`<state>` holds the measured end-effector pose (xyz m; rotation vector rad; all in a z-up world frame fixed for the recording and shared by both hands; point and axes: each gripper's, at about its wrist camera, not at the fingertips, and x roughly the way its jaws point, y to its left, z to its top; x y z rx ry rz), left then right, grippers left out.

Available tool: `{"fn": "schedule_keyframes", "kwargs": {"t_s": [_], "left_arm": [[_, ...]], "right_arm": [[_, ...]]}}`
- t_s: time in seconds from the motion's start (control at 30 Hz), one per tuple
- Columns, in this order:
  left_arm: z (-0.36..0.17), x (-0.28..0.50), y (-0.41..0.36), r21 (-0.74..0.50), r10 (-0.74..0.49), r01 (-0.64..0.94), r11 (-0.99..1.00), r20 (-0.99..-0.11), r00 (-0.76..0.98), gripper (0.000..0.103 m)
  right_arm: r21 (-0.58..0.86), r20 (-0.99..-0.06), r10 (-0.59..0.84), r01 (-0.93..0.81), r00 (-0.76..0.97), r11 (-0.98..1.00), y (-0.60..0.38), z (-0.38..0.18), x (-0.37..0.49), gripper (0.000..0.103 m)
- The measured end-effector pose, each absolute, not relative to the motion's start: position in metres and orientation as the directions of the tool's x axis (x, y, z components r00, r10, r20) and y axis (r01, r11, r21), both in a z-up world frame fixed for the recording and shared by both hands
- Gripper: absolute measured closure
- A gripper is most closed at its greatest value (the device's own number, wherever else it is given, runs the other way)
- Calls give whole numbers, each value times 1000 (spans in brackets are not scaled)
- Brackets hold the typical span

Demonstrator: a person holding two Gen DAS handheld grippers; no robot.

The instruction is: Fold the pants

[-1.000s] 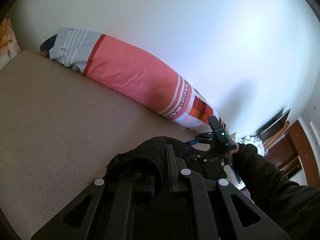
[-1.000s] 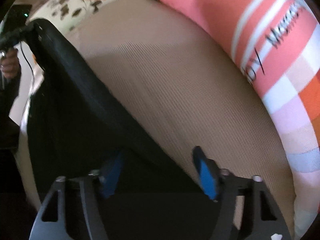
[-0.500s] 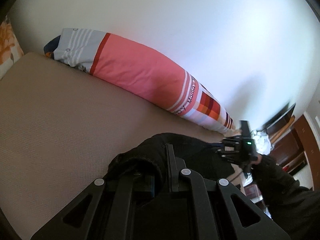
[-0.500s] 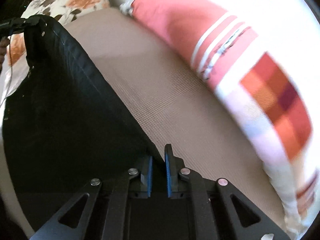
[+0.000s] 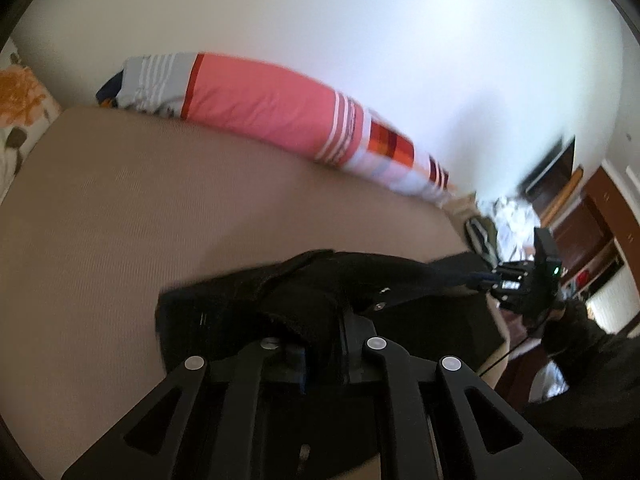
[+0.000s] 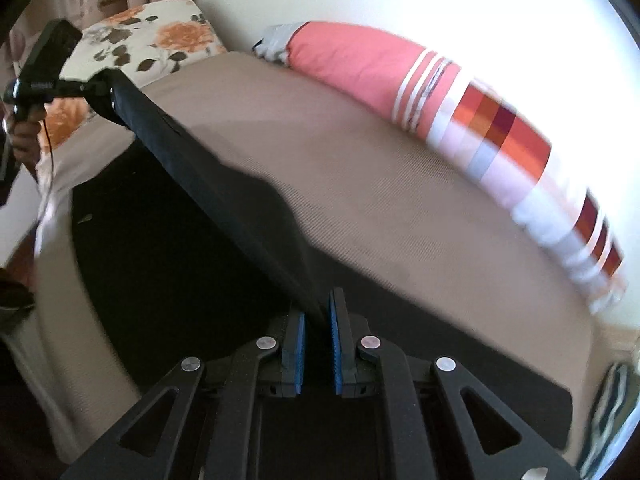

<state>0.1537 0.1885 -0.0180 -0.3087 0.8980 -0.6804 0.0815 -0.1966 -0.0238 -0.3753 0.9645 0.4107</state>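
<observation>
Black pants (image 6: 208, 184) held up over a tan bed (image 6: 380, 184), stretched taut between both tools.

Right wrist view: right tool (image 6: 317, 344) at bottom centre, blue pads (image 6: 298, 354) close together, clamped on the pants edge. The taut edge runs as a long diagonal from there to the upper left of the frame, where the left tool (image 6: 102, 90) grips the other end, a hand (image 6: 24, 136) on its handle. The rest of the cloth hangs below that line, lower left, over the bed's near side. Only this view shows the full stretched edge, plus a floral pillow (image 6: 156, 44) upper left.

Left wrist view: left tool (image 5: 320, 344) bottom centre, pinched on a bunched fold of pants (image 5: 280, 304); jaws just easing open, cloth between them and still pressed. The fabric runs right across the frame to the right tool (image 5: 494, 280) at the right edge, held by a dark sleeve (image 5: 580, 344). Only this view shows brown furniture (image 5: 592, 216) and clutter at far right.

Both views: a pink striped bolster pillow (image 5: 272, 116) along the white wall (image 5: 360, 32), behind the pants. Pants' long axis roughly parallel to the bolster.
</observation>
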Motion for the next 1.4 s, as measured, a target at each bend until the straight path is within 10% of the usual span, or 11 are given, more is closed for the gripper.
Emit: {"fn": "schedule_keyframes", "kwargs": {"t_s": [0.53, 0.67, 1.27, 1.4], "left_arm": [[-104, 93, 191, -409, -518, 372, 833, -813, 265, 75], [-97, 85, 190, -311, -419, 349, 884, -858, 297, 40], [-93, 84, 211, -617, -564, -136, 775, -772, 293, 42], [-88, 96, 199, -571, -515, -112, 813, -796, 317, 79]], "right_arm": [[-3, -930, 187, -516, 317, 857, -181, -120, 53, 94], [-1, -927, 190, -510, 323, 860, -182, -122, 51, 91], [14, -905, 223, -498, 362, 867, -187, -122, 42, 91], [13, -903, 213, -470, 374, 882, -188, -120, 42, 91]]}}
